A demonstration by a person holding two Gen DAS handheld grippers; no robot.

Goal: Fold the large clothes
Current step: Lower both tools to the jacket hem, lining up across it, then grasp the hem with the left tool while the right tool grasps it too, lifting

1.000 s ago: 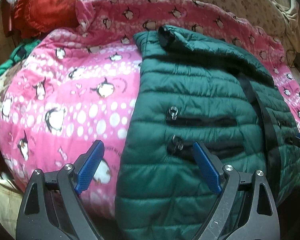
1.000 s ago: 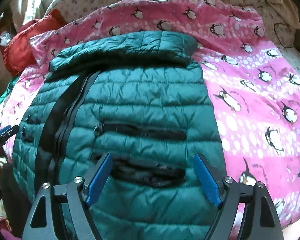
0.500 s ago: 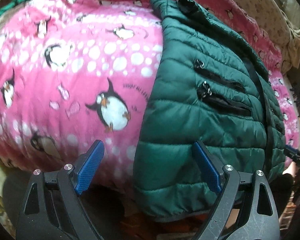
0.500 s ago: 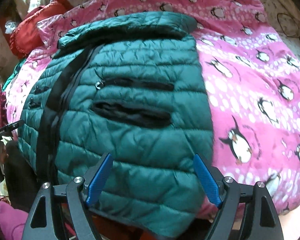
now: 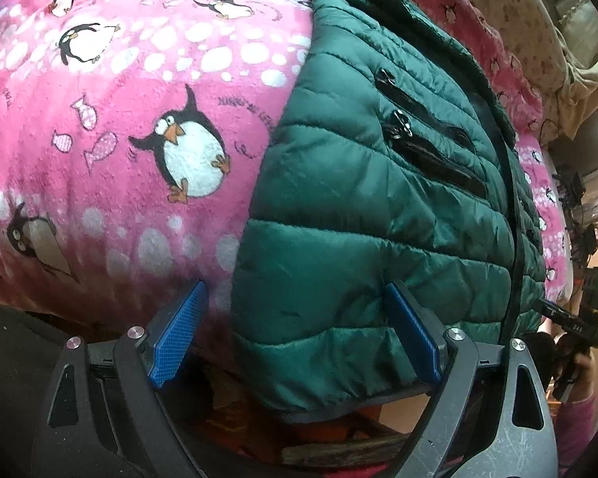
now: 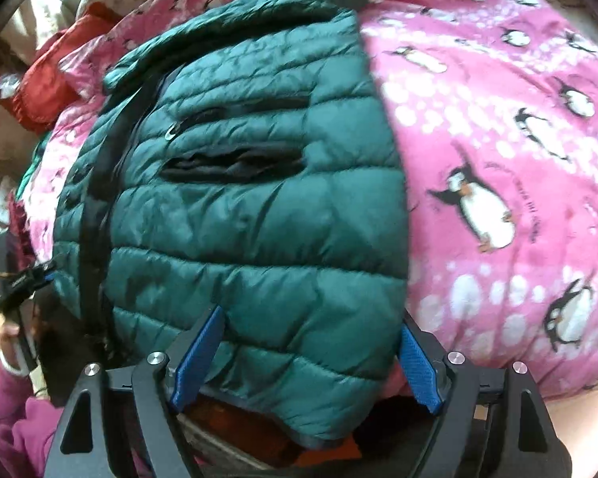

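Note:
A dark green quilted jacket [image 5: 378, 199] lies flat, front up, on a pink penguin blanket [image 5: 139, 139]; its black zip [image 6: 99, 183] runs down the middle. Its hem hangs over the bed's near edge. My left gripper [image 5: 295, 338] is open, its blue pads either side of the hem's left corner, not pressing it. My right gripper [image 6: 309, 362] is also open and straddles the hem's right corner [image 6: 339, 398]. Each view shows the other gripper at the jacket's far side: the right gripper [image 5: 570, 318] and the left gripper [image 6: 20, 283].
A red cushion [image 6: 48, 91] lies at the far left of the bed. A cream patterned sheet [image 5: 518, 32] covers the head end. A pink sleeve [image 6: 20, 426] shows at the lower left. Below the bed edge are dark wood and orange cloth [image 5: 339, 450].
Both grippers have sunk toward the bed's near edge and tipped further down. The jacket's hem corners now sit between the fingers. Both sets of jaws stand equally wide as before.

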